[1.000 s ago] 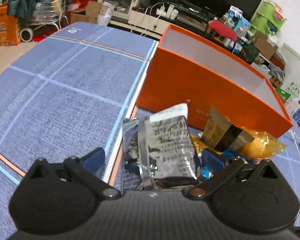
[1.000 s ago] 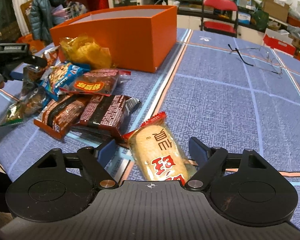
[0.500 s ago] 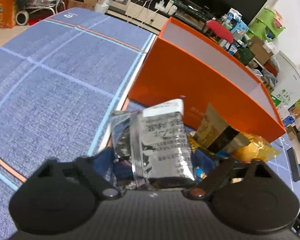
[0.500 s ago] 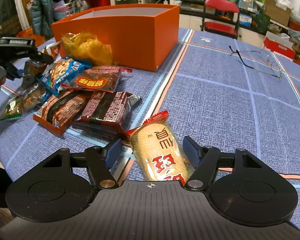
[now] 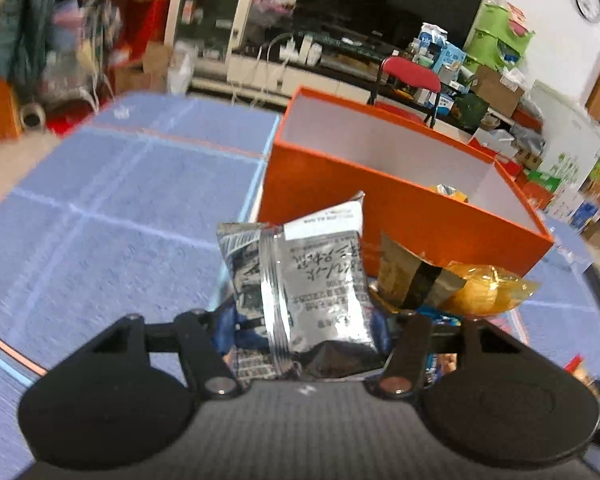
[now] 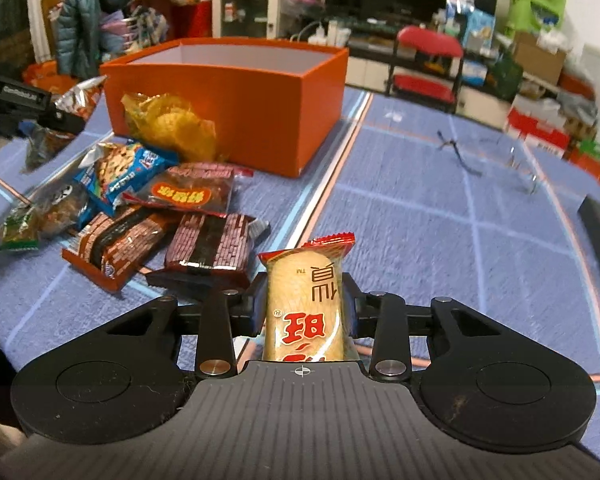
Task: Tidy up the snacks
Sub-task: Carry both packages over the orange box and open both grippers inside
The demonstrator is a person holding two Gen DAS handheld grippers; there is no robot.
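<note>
Having just been closing, the left gripper [image 5: 304, 330] is clamped on a silver snack packet [image 5: 312, 288] raised near the orange box [image 5: 380, 204], while the right gripper [image 6: 305, 306] pinches a yellow rice cracker pack [image 6: 306, 300] above the blue surface [image 6: 440, 248], right of the snack pile [image 6: 148, 208].

- The left gripper [image 5: 304, 332] has just been closing; the silver snack packet [image 5: 312, 280] is now pinched and lifted off the table.
- The right gripper [image 6: 305, 312] has just been closing; the rice cracker packet [image 6: 306, 300] is now clamped and tipped upright.
</note>
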